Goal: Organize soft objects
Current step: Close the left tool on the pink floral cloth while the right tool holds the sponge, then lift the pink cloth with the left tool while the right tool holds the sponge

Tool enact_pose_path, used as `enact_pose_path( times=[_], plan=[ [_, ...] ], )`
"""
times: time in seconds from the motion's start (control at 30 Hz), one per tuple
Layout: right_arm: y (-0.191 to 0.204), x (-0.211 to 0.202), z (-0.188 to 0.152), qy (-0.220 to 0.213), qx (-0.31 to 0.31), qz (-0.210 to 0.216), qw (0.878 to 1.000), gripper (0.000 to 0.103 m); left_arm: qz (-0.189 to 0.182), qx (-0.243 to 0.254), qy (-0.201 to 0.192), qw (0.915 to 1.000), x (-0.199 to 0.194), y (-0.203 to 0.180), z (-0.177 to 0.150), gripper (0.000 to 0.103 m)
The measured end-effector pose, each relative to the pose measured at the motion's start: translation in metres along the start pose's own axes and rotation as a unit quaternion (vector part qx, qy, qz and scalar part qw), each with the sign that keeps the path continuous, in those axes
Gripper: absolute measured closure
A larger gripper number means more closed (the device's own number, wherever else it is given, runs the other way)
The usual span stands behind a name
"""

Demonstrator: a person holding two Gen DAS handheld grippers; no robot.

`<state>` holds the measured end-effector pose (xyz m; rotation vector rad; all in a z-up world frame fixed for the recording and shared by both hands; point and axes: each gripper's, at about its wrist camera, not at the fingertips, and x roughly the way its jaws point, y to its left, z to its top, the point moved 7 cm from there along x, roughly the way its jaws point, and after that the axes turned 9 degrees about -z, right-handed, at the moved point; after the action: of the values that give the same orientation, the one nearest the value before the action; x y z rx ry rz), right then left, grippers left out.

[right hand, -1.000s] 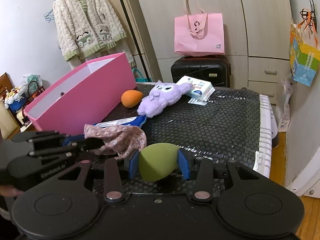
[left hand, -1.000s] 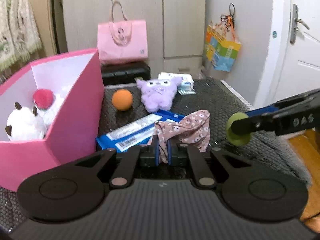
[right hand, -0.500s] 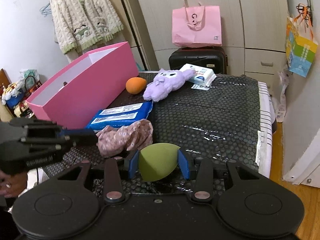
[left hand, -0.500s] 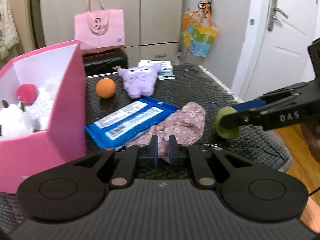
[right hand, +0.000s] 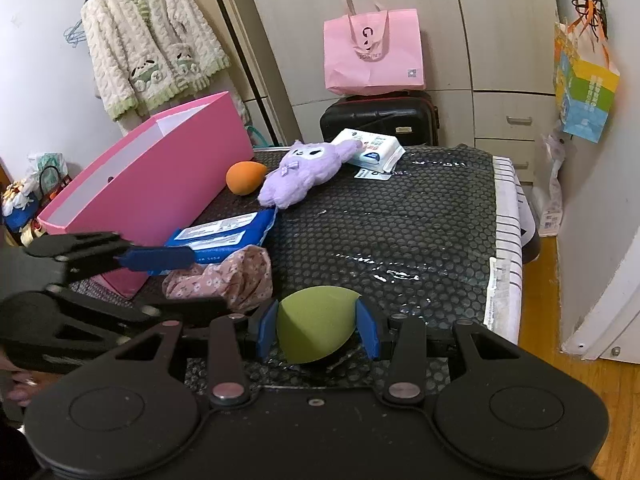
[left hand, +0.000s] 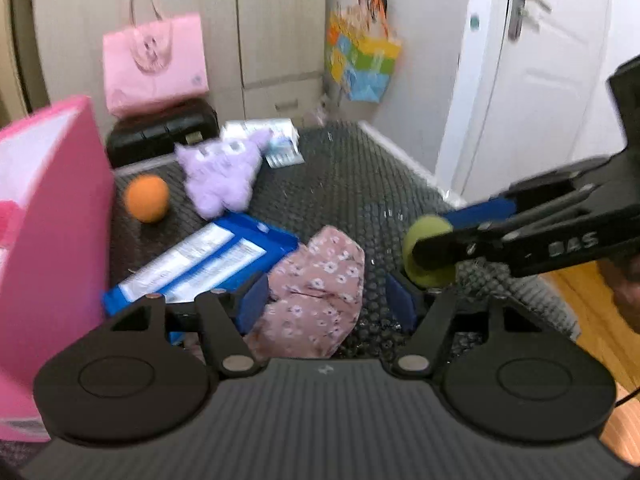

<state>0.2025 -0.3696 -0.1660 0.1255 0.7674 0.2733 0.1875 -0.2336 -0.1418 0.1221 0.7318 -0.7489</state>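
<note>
Left wrist view: floral cloth point(left hand: 316, 292) is seen between the parted left gripper point(left hand: 328, 300) jaws, while the green sponge point(right hand: 316, 322) is clamped by the right gripper point(right hand: 317, 326).

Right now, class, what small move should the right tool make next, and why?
Probably carry the green sponge left toward the pink box. The right tool is shut on it, the box stands open, and the left tool is open over the floral cloth.
</note>
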Motion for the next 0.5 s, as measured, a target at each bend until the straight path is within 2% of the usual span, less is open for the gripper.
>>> enact_pose_path(
  times=[0.1,0.23,0.3,0.37,0.43,0.5],
  plan=[
    [-0.004,0.002,0.0,-0.001,0.002,-0.003,1.0,0.055,0.01,-0.032,0.033,0.9989,0.019,0.01,-0.007,0.039],
    [-0.004,0.001,0.0,-0.002,0.0,0.001,1.0,0.055,0.028,-0.035,0.003,0.999,0.017,0.013,-0.01,0.041],
    [-0.002,0.0,-0.001,-0.004,-0.005,0.004,1.0,0.055,0.049,-0.015,-0.003,0.9987,0.016,0.011,-0.013,0.073],
    [0.002,-0.001,-0.002,-0.005,-0.012,0.006,1.0,0.055,0.042,-0.018,-0.005,0.9989,0.014,0.011,-0.013,0.09],
    [0.005,-0.002,-0.002,-0.007,-0.016,0.008,1.0,0.055,0.045,-0.021,-0.012,0.9987,0.01,0.014,-0.012,0.094],
    [0.008,-0.003,-0.002,-0.007,-0.018,0.01,1.0,0.055,0.076,0.006,-0.035,0.9965,0.002,0.012,-0.01,0.094]
  ],
)
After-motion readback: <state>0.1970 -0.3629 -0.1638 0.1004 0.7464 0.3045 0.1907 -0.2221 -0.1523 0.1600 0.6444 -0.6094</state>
